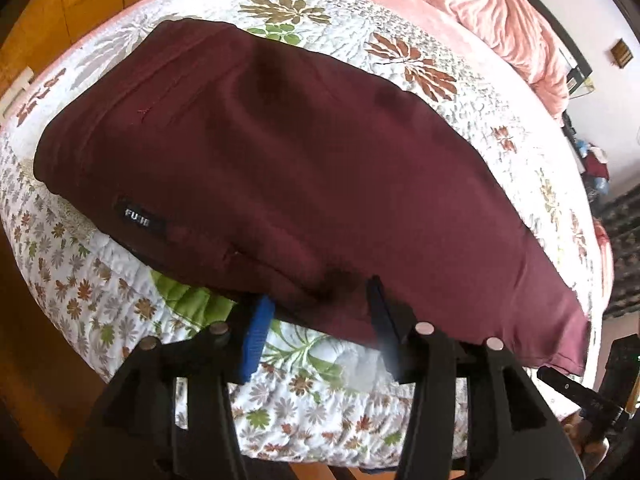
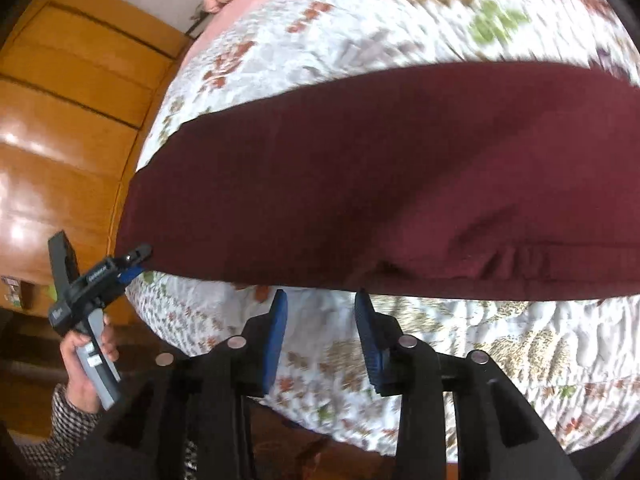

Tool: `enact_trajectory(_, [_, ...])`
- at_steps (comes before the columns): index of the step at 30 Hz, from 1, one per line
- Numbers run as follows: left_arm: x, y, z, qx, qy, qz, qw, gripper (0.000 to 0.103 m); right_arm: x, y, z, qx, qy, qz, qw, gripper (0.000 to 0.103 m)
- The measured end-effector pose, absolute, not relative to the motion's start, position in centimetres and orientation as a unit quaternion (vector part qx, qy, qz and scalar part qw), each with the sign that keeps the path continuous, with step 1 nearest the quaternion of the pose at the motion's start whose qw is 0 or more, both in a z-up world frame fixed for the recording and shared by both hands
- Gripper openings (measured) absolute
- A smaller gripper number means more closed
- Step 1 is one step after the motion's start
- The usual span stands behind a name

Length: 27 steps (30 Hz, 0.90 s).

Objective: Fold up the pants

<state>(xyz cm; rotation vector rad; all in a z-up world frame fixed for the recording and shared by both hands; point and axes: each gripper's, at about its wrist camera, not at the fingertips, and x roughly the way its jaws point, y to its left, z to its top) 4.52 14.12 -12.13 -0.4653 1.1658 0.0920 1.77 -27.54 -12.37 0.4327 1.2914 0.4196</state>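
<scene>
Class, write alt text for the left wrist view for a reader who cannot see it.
Maroon pants lie folded on a floral quilt covering a bed. The left gripper sits open at their near edge, its blue-padded fingers apart.

A home bedroom: a bed (image 1: pixel 420 32) with a floral quilt (image 1: pixel 80 280), a rumpled pink blanket (image 1: pixel 500 12) at its far end, wooden cabinets (image 2: pixel 60 120) beside it.

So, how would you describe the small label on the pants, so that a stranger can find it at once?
Start at the bed with the floral quilt; the maroon pants lie folded across it. In the left wrist view, look at their lower left corner, near the quilt's edge. The label is a small black rectangle with pale letters, the only dark patch on the plain maroon cloth.
</scene>
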Motion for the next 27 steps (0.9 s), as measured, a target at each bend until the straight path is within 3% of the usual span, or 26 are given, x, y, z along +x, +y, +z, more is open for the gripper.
enact_trajectory(4, [3.9,16.8,-12.6,-0.283,0.546,0.041,0.787,0.045,1.8,-24.2,-10.7,0.197,0.578,0.246,0.753,0.036])
enact_trajectory(6, [3.5,18.1,-12.8,-0.309,0.542,0.036,0.781,0.037,2.1,-22.0,-9.6,0.184,0.555,0.276,0.763,0.037])
enact_trajectory(7, [3.4,18.6,-13.0,-0.322,0.54,0.031,0.777,0.036,2.3,-21.2,-9.6,0.18,0.552,0.28,0.765,0.042])
enact_trajectory(13, [2.8,21.3,-13.5,-0.401,0.52,0.02,0.754,0.032,4.9,-19.1,-13.3,0.132,0.599,0.232,0.755,0.046])
enact_trajectory(18, [2.6,23.0,-13.5,-0.41,0.513,0.049,0.753,0.023,4.7,-19.5,-13.7,0.136,0.595,0.236,0.756,0.045])
enact_trajectory(22, [2.6,24.5,-14.2,-0.448,0.501,0.065,0.738,0.022,4.6,-19.8,-13.6,0.132,0.596,0.237,0.756,0.044])
enact_trajectory(27, [2.4,24.3,-13.2,-0.422,0.492,0.075,0.758,0.011,4.5,-19.2,-13.3,0.122,0.595,0.236,0.758,0.045])
